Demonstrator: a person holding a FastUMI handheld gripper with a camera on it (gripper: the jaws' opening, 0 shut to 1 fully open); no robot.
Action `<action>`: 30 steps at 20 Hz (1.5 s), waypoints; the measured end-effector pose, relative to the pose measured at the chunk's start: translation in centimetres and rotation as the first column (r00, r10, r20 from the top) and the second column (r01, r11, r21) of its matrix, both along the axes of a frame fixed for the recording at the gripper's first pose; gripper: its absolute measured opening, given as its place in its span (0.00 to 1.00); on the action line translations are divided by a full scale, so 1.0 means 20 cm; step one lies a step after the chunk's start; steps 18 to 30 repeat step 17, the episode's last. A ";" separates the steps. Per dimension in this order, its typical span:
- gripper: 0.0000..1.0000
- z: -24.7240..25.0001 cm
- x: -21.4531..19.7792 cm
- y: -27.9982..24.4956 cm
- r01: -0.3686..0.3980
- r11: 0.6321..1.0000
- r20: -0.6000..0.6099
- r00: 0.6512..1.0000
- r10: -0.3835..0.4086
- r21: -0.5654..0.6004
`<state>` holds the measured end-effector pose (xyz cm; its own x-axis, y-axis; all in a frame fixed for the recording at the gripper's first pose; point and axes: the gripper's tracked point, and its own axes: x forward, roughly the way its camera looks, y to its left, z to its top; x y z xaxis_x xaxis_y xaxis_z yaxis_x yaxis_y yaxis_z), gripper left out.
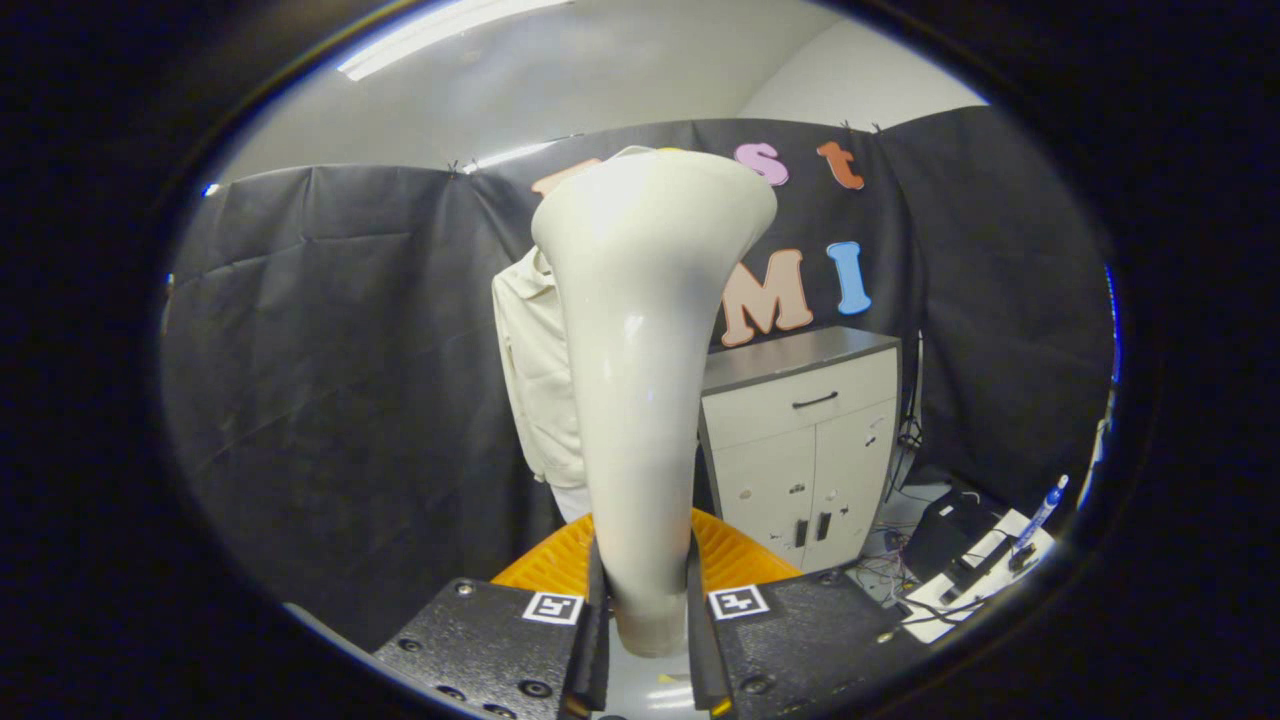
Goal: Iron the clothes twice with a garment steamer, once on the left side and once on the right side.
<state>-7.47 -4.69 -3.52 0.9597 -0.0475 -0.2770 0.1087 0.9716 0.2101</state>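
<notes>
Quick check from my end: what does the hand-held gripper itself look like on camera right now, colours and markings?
The hand-held gripper has two blocky black finger bodies with a rough matte finish and visible screw heads. Each carries a small white square tag with a black pattern on its top inner corner. Thin dark pads line the inner faces.

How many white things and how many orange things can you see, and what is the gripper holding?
White or cream: 3, the steamer gripped by the hand-held gripper, the garment beyond it, the cabinet.
Orange: 1, the ribbed base.
Total: 4.
</notes>
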 end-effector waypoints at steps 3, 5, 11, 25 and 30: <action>0.31 -0.01 -0.04 -0.06 0.006 1.000 -0.003 1.000 -0.006 0.010; 0.31 0.00 -0.05 -0.08 0.007 1.000 -0.002 1.000 -0.007 0.013; 0.31 -0.01 -0.06 -0.12 0.010 1.000 -0.003 1.000 -0.010 0.025; 0.32 -0.03 -0.02 -0.12 0.008 1.000 -0.016 1.000 -0.007 0.025; 0.32 -0.03 -0.02 -0.12 0.008 1.000 -0.016 1.000 -0.007 0.025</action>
